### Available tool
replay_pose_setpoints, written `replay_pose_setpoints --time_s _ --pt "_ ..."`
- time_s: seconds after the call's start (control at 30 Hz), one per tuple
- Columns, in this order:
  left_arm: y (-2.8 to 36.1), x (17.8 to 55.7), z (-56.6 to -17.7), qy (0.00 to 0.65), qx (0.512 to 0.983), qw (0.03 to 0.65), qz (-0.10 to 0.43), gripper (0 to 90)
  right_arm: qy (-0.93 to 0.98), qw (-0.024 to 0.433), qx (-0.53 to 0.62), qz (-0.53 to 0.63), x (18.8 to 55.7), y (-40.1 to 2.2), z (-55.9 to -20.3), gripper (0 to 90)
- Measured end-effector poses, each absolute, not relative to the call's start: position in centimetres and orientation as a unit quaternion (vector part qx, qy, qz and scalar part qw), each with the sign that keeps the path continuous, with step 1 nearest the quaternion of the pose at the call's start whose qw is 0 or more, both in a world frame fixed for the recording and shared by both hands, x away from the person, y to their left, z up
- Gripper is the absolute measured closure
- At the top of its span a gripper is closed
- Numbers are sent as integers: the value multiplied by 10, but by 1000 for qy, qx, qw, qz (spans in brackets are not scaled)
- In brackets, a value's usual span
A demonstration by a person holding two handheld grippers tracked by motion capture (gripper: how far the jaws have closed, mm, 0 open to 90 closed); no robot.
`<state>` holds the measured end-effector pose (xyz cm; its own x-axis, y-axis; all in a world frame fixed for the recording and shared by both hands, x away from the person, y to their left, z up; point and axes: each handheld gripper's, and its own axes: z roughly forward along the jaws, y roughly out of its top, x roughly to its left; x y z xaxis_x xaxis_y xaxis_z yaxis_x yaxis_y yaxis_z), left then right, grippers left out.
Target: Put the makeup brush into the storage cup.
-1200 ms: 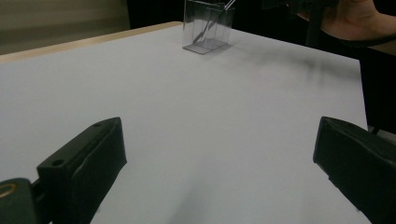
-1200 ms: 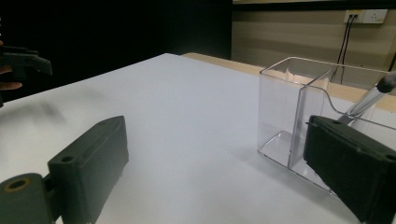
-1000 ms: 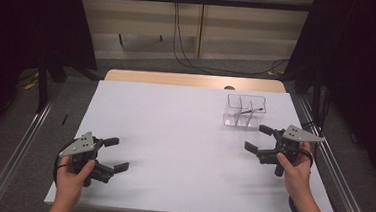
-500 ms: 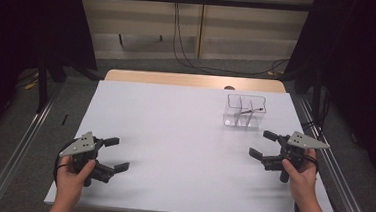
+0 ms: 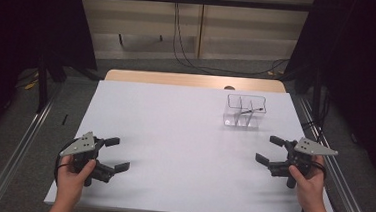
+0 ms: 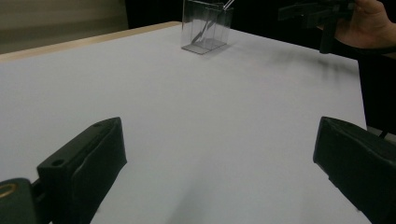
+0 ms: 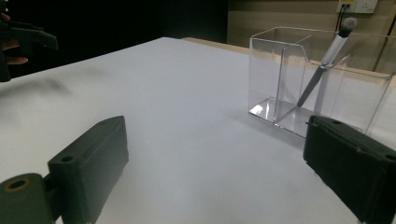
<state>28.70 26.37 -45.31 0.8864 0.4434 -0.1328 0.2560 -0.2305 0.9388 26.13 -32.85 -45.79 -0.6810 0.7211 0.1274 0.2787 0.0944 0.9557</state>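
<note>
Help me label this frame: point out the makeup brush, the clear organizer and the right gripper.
makeup brush (image 7: pixel 322 65): right gripper view, mid handle.
clear organizer (image 7: pixel 273 60): right gripper view, front wall.
right gripper (image 5: pixel 270 150): high view, between its open jaws.

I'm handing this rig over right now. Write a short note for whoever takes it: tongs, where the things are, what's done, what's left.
Left tongs: open, holding nothing, low over the near left of the white table.
Right tongs: open, holding nothing, at the near right, just on the near side of the clear organizer and apart from it.
Things: the organizer stands upright at the far right of the table. A makeup brush leans in one compartment, bristles up.
Done: the brush is in the organizer and both tongs are free.
Left: nothing else lies on the table to pick up; probably just check the brush sits steady.
</note>
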Motion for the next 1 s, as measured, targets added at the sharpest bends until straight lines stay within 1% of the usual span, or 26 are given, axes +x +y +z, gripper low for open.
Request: replay_pose_setpoints --time_s 1.0 --pt "263 290 -454 224 781 578 83 23 726 192 344 564 238 -335 -463 68"
